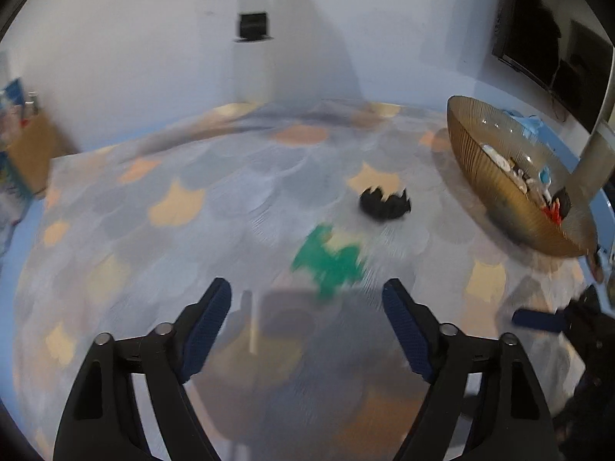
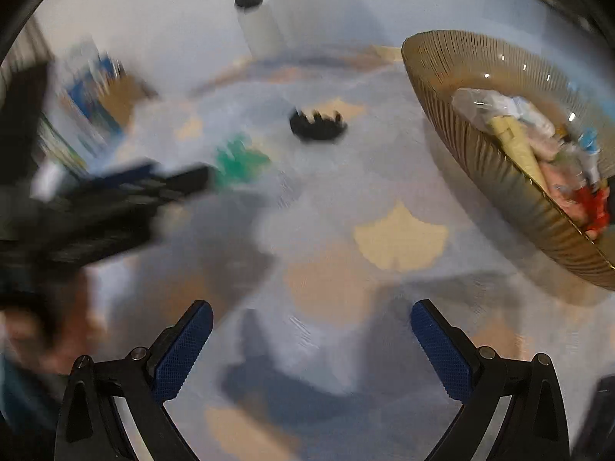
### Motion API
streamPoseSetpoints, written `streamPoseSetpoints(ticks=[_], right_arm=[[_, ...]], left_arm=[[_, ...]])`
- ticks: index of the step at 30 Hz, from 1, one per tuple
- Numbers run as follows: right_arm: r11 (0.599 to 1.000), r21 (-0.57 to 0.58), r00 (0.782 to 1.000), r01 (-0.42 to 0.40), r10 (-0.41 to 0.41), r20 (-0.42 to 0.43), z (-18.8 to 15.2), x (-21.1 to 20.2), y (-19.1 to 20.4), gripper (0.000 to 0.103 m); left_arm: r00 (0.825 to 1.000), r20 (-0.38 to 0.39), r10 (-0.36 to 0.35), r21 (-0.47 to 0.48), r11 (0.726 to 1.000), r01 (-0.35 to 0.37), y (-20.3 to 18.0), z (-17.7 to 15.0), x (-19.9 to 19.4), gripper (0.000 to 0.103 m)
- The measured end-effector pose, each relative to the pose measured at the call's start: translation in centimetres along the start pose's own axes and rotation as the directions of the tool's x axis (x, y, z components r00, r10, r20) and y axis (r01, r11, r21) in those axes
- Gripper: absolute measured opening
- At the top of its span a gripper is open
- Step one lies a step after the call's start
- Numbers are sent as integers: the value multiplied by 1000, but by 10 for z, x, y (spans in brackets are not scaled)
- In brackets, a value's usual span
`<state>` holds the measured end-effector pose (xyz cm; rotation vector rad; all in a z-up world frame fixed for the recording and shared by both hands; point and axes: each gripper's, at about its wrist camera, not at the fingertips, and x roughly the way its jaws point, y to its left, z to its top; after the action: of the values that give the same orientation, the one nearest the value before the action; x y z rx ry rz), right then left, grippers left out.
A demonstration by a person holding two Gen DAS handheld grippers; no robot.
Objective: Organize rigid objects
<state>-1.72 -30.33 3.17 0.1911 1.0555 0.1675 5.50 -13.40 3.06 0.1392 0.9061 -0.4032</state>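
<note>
A green toy piece (image 1: 330,259) lies on the patterned cloth just ahead of my left gripper (image 1: 307,292), whose jaws stand open with nothing between them. Beyond it sits a black spiky piece (image 1: 384,203). In the right wrist view the same green piece (image 2: 240,161) and black piece (image 2: 317,125) lie further off, and the left gripper (image 2: 184,180) shows as a blurred dark shape touching or just beside the green piece. My right gripper (image 2: 311,315) is open over bare cloth. An amber ribbed bowl (image 2: 480,153) at the right holds several small items.
The bowl (image 1: 484,176) stands at the cloth's right edge. A brown box with blue packages (image 1: 27,153) is at the far left. A dark screen (image 1: 553,50) hangs on the wall at the right. White walls close the back.
</note>
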Motion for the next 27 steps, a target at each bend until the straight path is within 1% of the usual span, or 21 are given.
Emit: streamPoseSetpoints(ticks=[1,2,3,5,7,9,10,12,13,14,17,18,20,21,22,23,25,26,27], right_arm=[[1000,12,1000,1,-1,9,3,-1,-2,103],[1000,15,1000,16,-16,14,8,0,-4,103],[1000,9,1000,23,-23,13,11,2,-4,103],[999,-5,998,53,-53,14,16,8,-1,102],[997,-17,997,78,-78,6,19,14,4,100],[993,-25,994,112,-112,0,23,21,12,97],[990,-29,990,140,-140,6,27,24,18,97],[987,-32,988,156,-156,5,36,34,26,93],[987,-26,988,157,-157,4,39,36,26,93],[984,-17,984,179,-178,13,46,41,31,93],[972,8,971,237,-237,29,62,54,38,93],[966,25,965,256,-257,46,69,60,41,92],[961,37,959,274,-276,68,81,68,43,91],[954,34,950,298,-300,85,89,73,45,86],[947,29,942,319,-321,95,92,77,46,84],[947,27,942,319,-320,104,96,78,46,83],[949,7,941,315,-314,125,102,80,49,70],[952,-9,944,305,-301,132,102,79,51,55],[955,-34,949,294,-287,134,101,77,54,44]], left_arm=[[999,-29,-15,-4,1000,15,-1,6,11,76],[999,-44,-20,-1,1000,20,-4,10,18,71],[999,-51,-20,11,1000,21,-7,12,24,61],[998,-64,-10,38,999,12,-13,14,33,44],[999,-40,-16,44,999,18,-12,13,32,44],[1000,-6,3,35,999,-3,-3,9,24,43],[1000,4,12,14,1000,-12,5,5,20,43],[1000,10,16,-39,999,-16,25,0,14,43],[1000,13,23,-65,998,-22,36,-5,10,43],[1000,18,24,-85,996,-23,45,-9,7,43],[1000,26,15,-139,990,-11,67,-19,5,43],[1000,24,5,-159,987,-1,72,-22,6,43],[999,42,-16,-173,985,23,76,-24,4,43],[999,42,-16,-175,984,24,76,-24,4,43],[999,44,-14,-173,985,21,76,-25,4,43],[999,46,-12,-171,985,19,74,-25,6,43],[998,59,-2,-157,987,12,72,-28,5,43],[998,59,2,-153,988,8,72,-29,4,43],[998,58,7,-148,989,2,70,-29,4,43]])
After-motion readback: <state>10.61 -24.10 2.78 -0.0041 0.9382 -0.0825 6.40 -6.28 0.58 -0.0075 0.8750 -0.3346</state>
